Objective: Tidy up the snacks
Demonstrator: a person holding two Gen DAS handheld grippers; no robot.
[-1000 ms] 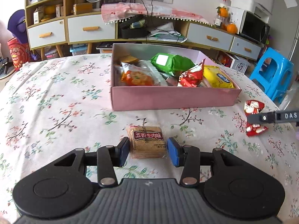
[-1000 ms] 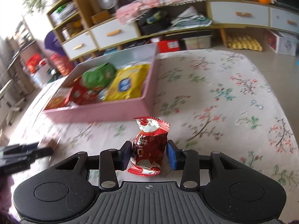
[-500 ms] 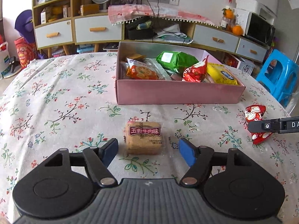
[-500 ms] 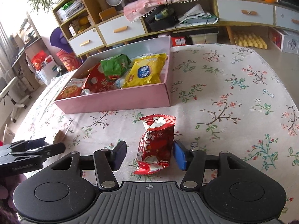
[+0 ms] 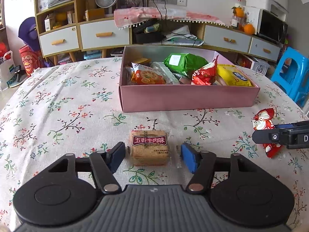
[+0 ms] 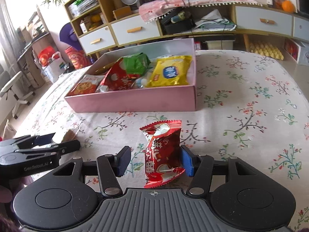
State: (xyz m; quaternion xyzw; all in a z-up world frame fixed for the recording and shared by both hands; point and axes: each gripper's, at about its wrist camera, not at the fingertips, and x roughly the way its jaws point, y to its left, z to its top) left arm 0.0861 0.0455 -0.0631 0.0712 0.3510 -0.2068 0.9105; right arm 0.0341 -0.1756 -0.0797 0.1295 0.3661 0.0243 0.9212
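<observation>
A brown biscuit packet [image 5: 148, 147] lies flat on the floral tablecloth between the fingers of my left gripper [image 5: 152, 151]. The jaws are closing and the pads stand just off the packet's sides. A red snack packet [image 6: 164, 152] stands between the fingers of my right gripper [image 6: 155, 152], which is open. Its right pad is against the wrapper and its left pad is well clear. Beyond both sits the pink box [image 5: 189, 98], holding a green pack [image 5: 185, 61], a yellow pack [image 5: 233, 75], a red pack [image 5: 204, 73] and an orange cracker pack [image 5: 148, 76].
The tablecloth [image 5: 58, 106] spreads wide to the left of the box. A blue plastic stool [image 5: 291, 77] stands off the table's right side. A long cabinet with drawers [image 5: 104, 34] runs behind the table. An office chair [image 6: 13, 90] is far left.
My left jaws opened wide off the biscuit packet, then narrowed again around it. My right jaws let go of the red packet and now stand apart; the right view shifted towards the box.
</observation>
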